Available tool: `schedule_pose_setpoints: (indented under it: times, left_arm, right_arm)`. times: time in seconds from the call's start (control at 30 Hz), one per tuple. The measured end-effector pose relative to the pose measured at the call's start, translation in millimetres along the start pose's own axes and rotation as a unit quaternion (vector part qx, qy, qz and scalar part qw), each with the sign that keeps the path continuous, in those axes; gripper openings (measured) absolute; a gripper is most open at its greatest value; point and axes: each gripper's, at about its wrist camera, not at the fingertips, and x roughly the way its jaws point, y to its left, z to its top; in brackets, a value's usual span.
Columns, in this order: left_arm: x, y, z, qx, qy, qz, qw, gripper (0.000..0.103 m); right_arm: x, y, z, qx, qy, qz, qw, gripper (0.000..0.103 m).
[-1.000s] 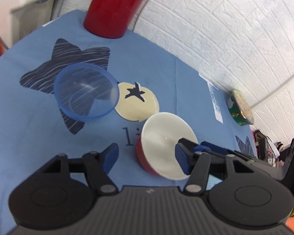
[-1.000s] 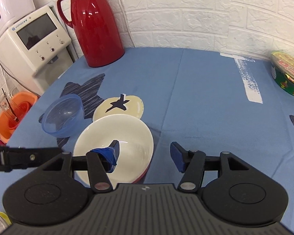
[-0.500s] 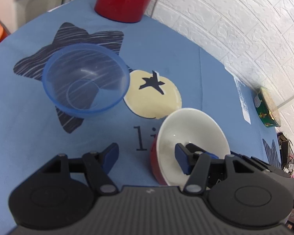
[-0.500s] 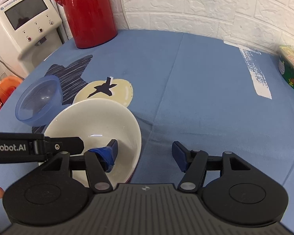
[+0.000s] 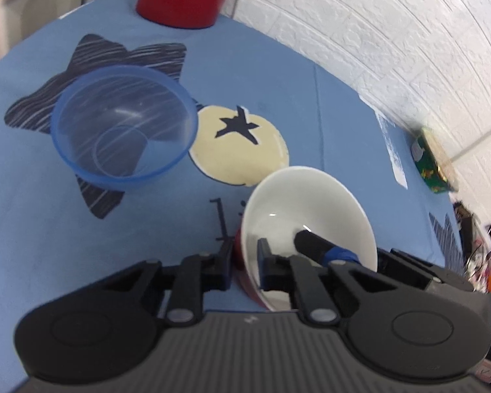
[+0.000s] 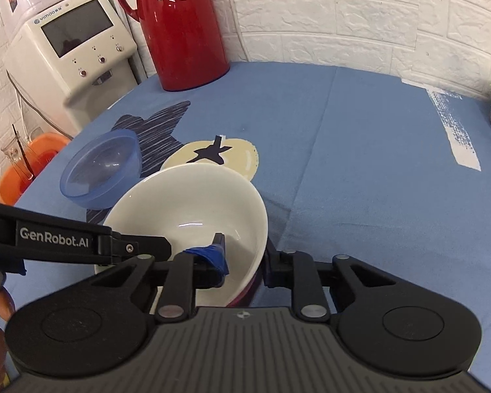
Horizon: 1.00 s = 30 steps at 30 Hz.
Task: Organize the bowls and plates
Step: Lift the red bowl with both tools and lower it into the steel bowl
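Both grips now on the one white bowl (image 6: 193, 209), red on the outside. Left gripper (image 5: 244, 260) closed over the near rim since half a second ago, when its jaws stood wide apart: one finger outside against the red wall, the other inside the white. Right gripper (image 6: 244, 260) likewise clamped across the opposite rim, one blue-taped finger inside, the other outside; a second ago those jaws stood well apart too. Bowl tilted toward the blue bowl (image 5: 124, 127), seemingly lifted off the blue cloth of the worktop (image 6: 360, 150), though the underside cannot be seen.

Meaning for the task, as a judgement: a two-handed hold secured, so probably a hand-over from right to left or a shared carry, with nesting against the blue bowl the likely aim. Stacking not yet done.

Count: two bowls, one white and red, one clear blue, near each other but not touching. No real plate in view; the cream disc with a dark star (image 5: 239, 144) is only a print on the cloth. One red flask (image 6: 180, 29) at the back, one green tub (image 5: 433, 163) at the far right edge, one white dispenser (image 6: 72, 42) beside the worktop.
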Motion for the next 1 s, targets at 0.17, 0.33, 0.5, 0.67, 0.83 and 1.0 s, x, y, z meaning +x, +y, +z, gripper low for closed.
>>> schedule_pose_setpoints:
  times: [0.17,0.33,0.5,0.67,0.83,1.0]
  left_arm:
    - [-24,-6,-20,0.027,0.013,-0.002,0.9996,0.001]
    - [-75,-18,-55,0.048,0.0,-0.011,0.9988,0.001]
    - [-131,-32,-104,0.074,0.009,-0.026,0.9969,0.001]
    - [-168,-38,-163,0.089,0.032,-0.047,0.9944,0.001]
    - [-175,-43,-216,0.112,0.06,-0.049,0.9907,0.001]
    - [-172,-43,-256,0.132,0.083,-0.051,0.9864,0.001]
  right_arm:
    - [-24,14,-15,-0.01,-0.012,-0.004,1.0,0.008]
    - [-76,27,-38,0.0,-0.03,0.004,1.0,0.009]
    - [-141,48,-70,-0.005,-0.034,-0.004,0.999,0.01]
    - [-200,70,-119,-0.005,-0.036,-0.022,0.999,0.013]
    - [-227,79,-174,0.014,-0.018,-0.043,0.999,0.015]
    - [-237,79,-213,0.033,-0.004,-0.051,0.998,0.016]
